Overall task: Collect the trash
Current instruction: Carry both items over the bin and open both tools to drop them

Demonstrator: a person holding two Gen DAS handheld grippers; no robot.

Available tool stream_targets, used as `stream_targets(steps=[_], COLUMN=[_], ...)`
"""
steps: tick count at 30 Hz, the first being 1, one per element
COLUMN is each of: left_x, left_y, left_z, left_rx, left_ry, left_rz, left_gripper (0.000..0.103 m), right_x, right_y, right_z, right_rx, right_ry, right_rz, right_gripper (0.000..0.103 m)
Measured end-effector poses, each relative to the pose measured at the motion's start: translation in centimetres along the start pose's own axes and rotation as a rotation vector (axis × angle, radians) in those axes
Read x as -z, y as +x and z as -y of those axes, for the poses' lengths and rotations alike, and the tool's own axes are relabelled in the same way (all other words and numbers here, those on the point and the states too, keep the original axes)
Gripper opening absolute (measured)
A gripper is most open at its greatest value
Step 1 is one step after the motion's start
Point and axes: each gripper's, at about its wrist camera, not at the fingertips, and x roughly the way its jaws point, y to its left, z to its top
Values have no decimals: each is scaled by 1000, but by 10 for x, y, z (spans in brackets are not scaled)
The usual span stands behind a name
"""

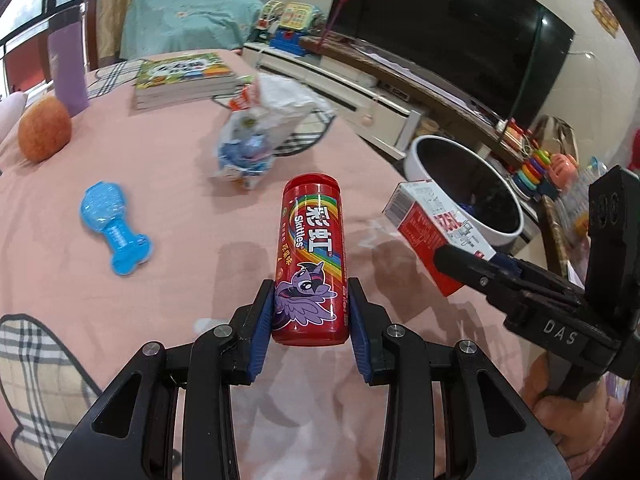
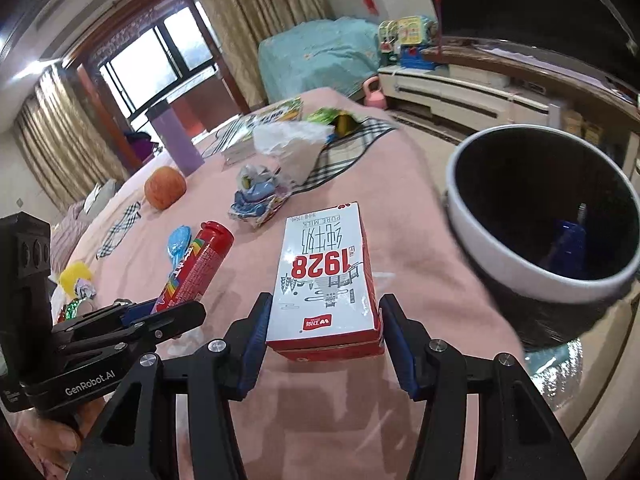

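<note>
Because both pieces of trash are rigid packaging, they should take a firm squeeze without crumpling much. The Skittles tube [image 1: 310, 258] is a smooth red plastic cylinder, probably light and rather slick; the left gripper [image 1: 311, 312] clamps it near its base, blue pads on either side of the round wall, lifted above the pink tablecloth [image 1: 160, 260]. A grip nearer the middle would resist tipping better, I judge. The milk carton [image 2: 326, 280] is flat-sided cardboard, likely empty and light, and the right gripper [image 2: 323, 326] pinches it across its near end, flat faces against the pads. Just beyond it to the right stands the white-rimmed bin [image 2: 516, 268], mouth open. A crumpled blue wrapper [image 2: 256, 198] lies farther back on the table.
</note>
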Motion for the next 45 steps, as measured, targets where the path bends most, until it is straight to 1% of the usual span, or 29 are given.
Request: stream_targets(steps=[9,23,33,45], left_x=[-7,-34,-47,-62], left_y=[4,24,42,64], left_z=[39,92,127,147], left_rx=[31,82,96,93], left_ry=[64,154,219,254], left_rz=[-2,-8,-24,-46], left_gripper=[34,33,34,34], right_x=[-2,-12,-21,-30], right_y=[-34,-63,-73,-63], right_z=[32,88,118,140], right_rx=[39,96,130,146], right_ry=[60,159,194,218], right_rz=[73,150,177,156], right_gripper=[55,55,55,55])
